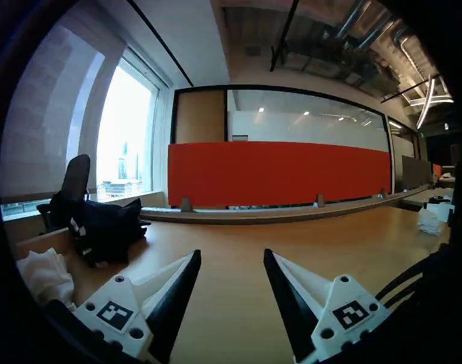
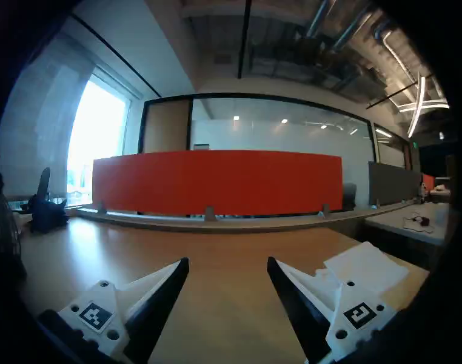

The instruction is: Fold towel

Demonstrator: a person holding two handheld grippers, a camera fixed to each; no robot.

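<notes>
Evidently, left claw [image 1: 231, 253] and right claw [image 2: 228, 260] both stood open over the table [image 1: 243, 233], a dark bag [image 1: 107, 229] and crumpled white towel [image 1: 46, 276] lying left, red partition [image 1: 279, 173] beyond.

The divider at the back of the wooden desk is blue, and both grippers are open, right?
No, the divider at the back of the wooden desk is red, not blue; the left gripper view shows it. The left gripper and the right gripper are both open, as you said.
</notes>
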